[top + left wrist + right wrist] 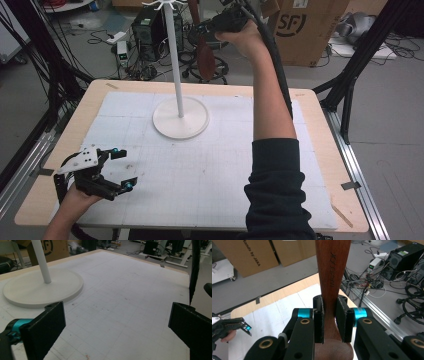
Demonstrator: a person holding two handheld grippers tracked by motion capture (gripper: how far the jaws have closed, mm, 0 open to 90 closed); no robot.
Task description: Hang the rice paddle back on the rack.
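Two grippers work this table. At about eight o'clock on the white mat (210, 165) the left gripper (122, 169) rests near the mat's left edge, jaws spread wide with nothing between them — bare mat lies ahead of it up to the stand's round base (180, 118). The white stand (172, 55) rises at twelve o'clock, its top cut off by the frame. Right of the pole, the right gripper (329, 317) is raised beyond the far edge, pads clamped on the wooden spoon (331, 277) — its upper handle runs out of view.
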